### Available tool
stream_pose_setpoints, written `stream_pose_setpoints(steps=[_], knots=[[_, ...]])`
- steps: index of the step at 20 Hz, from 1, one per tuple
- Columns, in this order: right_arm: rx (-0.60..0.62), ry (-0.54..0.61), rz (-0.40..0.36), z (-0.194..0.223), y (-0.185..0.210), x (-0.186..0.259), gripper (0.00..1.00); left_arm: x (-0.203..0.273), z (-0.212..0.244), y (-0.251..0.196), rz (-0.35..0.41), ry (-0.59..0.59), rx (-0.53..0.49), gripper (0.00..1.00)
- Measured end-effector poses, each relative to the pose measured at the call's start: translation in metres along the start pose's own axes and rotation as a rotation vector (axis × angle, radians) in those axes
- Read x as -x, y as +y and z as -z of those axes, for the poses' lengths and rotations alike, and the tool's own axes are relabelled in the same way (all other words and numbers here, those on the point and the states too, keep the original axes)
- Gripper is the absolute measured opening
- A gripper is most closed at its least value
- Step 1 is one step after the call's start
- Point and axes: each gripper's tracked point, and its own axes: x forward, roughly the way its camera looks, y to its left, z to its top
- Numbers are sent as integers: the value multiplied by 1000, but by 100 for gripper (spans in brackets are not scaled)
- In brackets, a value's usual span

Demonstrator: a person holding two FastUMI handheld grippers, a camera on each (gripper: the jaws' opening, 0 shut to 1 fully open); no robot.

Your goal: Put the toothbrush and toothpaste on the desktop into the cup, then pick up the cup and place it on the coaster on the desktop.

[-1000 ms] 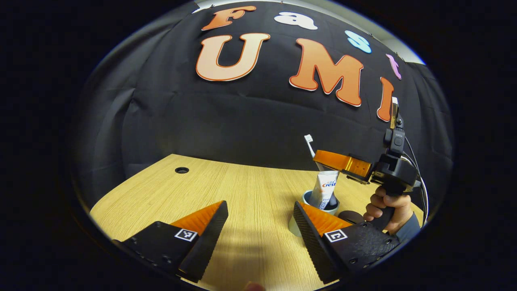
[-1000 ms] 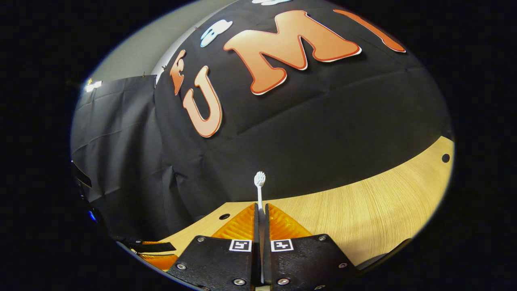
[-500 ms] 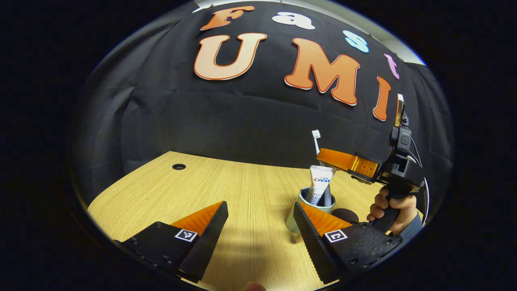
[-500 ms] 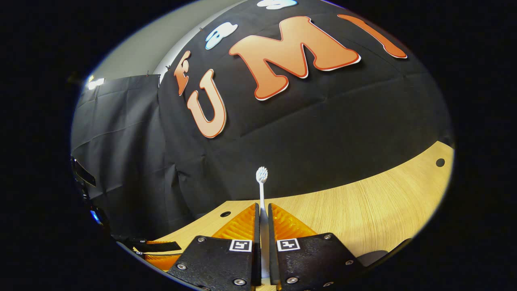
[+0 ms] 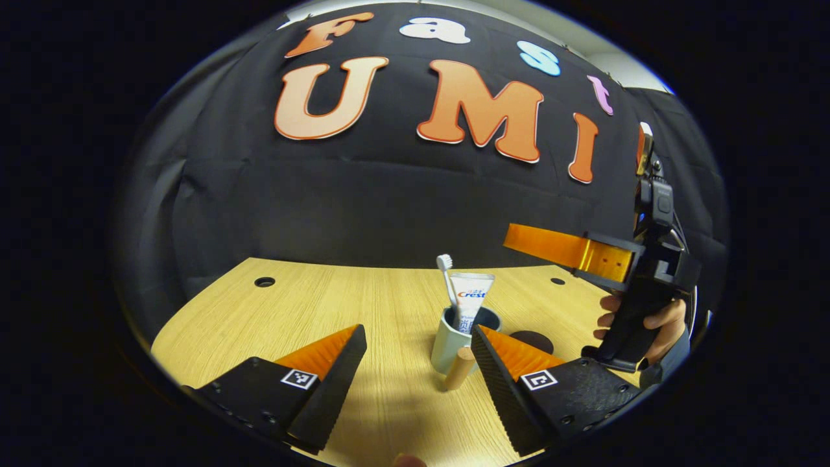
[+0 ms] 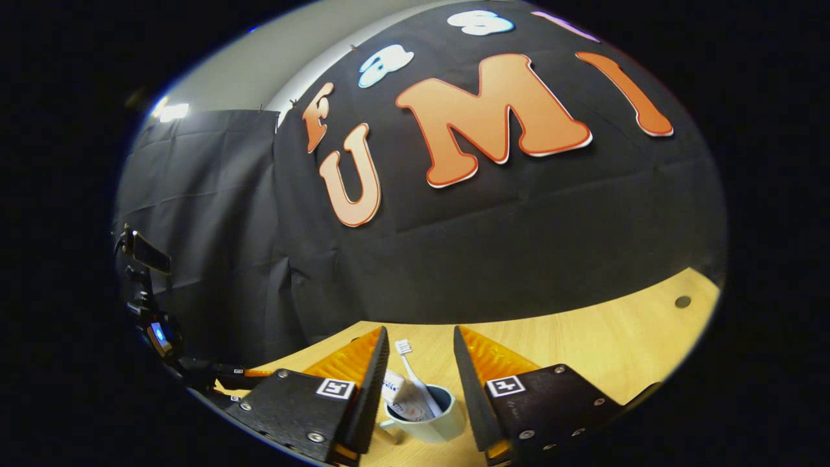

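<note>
A pale cup (image 5: 446, 344) with a wooden handle (image 5: 459, 368) stands on the wooden desktop (image 5: 324, 305). A white toothbrush (image 5: 446, 279) and a toothpaste tube (image 5: 471, 297) stand upright inside it. My left gripper (image 5: 418, 350) is open, low over the desk, with the cup just beyond its right finger. In the right gripper view the cup (image 6: 433, 416), toothbrush (image 6: 410, 366) and toothpaste (image 6: 397, 399) sit below my right gripper (image 6: 420, 337), which is open and holds nothing. The dark round coaster (image 5: 532, 340) lies just right of the cup.
A hand (image 5: 652, 319) holds the right gripper (image 5: 519, 237) above and to the right of the cup. Cable holes (image 5: 264, 282) mark the desk near the black cloth wall. The left gripper's body (image 6: 152, 324) shows at the left edge of the right gripper view.
My right gripper opened and let go of the toothbrush, which now stands in the cup with the toothpaste. The right gripper lifted away upward. The left view swung so the cup sits more central.
</note>
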Motion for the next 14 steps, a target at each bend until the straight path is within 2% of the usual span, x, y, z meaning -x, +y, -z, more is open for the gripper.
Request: stream_pose_setpoints(steps=[1,3,5,6,8,14], knots=[[19,-4,16,-7,-3,6,71,-3,-1,-4,13,14,-9,97],[48,-17,35,-20,-5,21,84,-3,0,-8,28,44,-33,98],[80,-27,56,-31,-8,36,91,-8,-2,-21,78,78,-31,97],[100,-34,68,-36,-11,44,93,-16,-5,-31,126,95,-19,97],[128,-31,98,-43,-17,61,96,-25,-2,-40,174,160,-9,97],[128,-42,142,-52,-30,112,97,-51,11,-59,223,337,-98,97]])
